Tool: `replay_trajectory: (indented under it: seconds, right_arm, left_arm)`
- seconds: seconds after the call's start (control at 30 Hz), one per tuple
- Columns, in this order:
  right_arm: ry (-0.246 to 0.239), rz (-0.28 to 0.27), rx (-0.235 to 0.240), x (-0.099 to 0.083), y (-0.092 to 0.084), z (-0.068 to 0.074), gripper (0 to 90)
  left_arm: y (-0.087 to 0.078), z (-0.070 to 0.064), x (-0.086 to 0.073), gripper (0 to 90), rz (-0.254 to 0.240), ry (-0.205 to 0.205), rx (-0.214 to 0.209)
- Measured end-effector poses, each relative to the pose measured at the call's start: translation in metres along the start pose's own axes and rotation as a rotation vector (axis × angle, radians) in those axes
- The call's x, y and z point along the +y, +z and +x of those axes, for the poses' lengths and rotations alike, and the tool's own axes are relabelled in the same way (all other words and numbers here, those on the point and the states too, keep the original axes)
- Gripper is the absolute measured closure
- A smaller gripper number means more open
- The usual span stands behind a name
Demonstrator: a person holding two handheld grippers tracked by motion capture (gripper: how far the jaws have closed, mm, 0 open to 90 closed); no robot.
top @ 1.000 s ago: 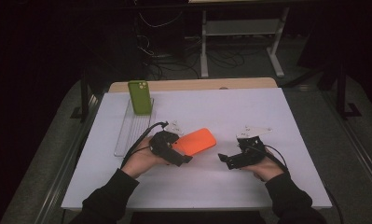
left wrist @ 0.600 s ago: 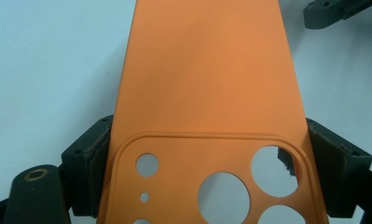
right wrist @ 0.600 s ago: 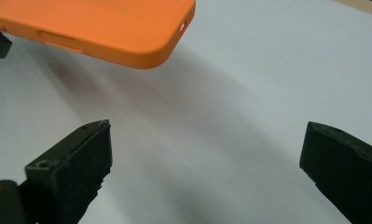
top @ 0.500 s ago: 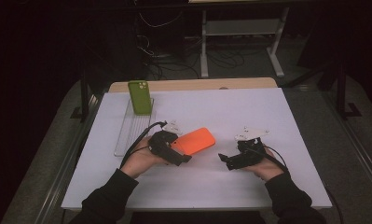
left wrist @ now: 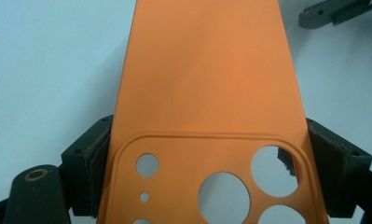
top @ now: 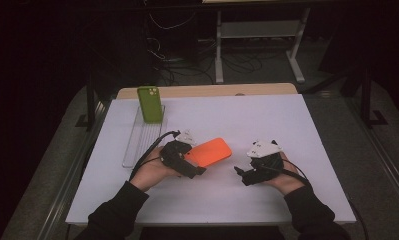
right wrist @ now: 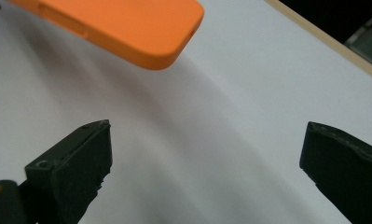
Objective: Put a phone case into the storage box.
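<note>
Orange case (left wrist: pixel 207 93) clamped at its camera end by left gripper (left wrist: pixel 207 177); right gripper (right wrist: pixel 207 158) nearby, jaws wide apart.

The left gripper (left wrist: pixel 207 158) had its two black jaws closed against the long edges of an orange phone case (left wrist: pixel 207 93), one jaw at each side, near the end with the camera cutouts. The case's smooth back faced the camera and stretched away from the jaws toward the top of the view. A raised outline framed the cutouts: three large round holes and a few smaller ones, with the white table surface (left wrist: pixel 48 60) visible through them. At the upper right corner, part of the other gripper (left wrist: pixel 337 10) lay apart from the case.
</note>
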State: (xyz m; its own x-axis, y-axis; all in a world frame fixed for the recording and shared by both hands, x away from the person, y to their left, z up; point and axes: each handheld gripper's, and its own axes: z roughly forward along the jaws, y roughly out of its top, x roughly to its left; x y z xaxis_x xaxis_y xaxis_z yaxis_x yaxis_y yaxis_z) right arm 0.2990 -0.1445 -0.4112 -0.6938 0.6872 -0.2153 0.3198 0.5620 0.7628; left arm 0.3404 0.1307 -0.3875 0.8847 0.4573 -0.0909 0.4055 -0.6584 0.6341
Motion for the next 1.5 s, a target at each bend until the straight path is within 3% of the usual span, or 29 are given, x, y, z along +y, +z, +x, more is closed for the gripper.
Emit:
replay_trajectory:
  seconds: [0.2,0.47,0.77,0.93,1.1,1.2,1.27,1.5]
  right_arm:
    - [-0.129,0.006,-0.059,0.001,0.003,0.011,1.2]
    - [-0.249,-0.021,-0.139,0.003,0.003,0.019,1.2]
    - [-0.389,-0.017,-0.220,0.002,0.004,0.027,1.2]
    - [-0.429,-0.020,-0.260,0.001,0.005,0.030,1.3]
    - [-0.480,-0.018,-0.296,-0.001,0.007,0.033,1.3]
    - [-0.535,-0.019,-0.321,-0.001,0.007,0.034,1.2]
    - [-0.561,-0.017,-0.331,-0.001,0.008,0.035,1.2]
    - [-0.625,-0.015,-0.375,-0.002,0.009,0.040,1.2]
  left_arm:
    - [-0.001,0.000,0.000,15.4,-0.001,0.006,0.000]
    - [-0.001,0.002,0.000,15.4,-0.008,0.013,0.007]
    - [-0.001,0.001,0.000,15.4,-0.006,0.011,0.006]
    - [-0.001,0.002,0.000,15.4,-0.011,0.026,0.006]
    - [-0.001,0.000,0.000,15.4,-0.018,0.008,0.002]
    - [0.000,-0.001,0.000,15.4,-0.021,0.003,0.003]
    - [-0.001,0.000,0.001,15.4,-0.018,0.014,0.007]
    - [0.001,-0.002,0.001,15.4,-0.016,0.004,0.005]
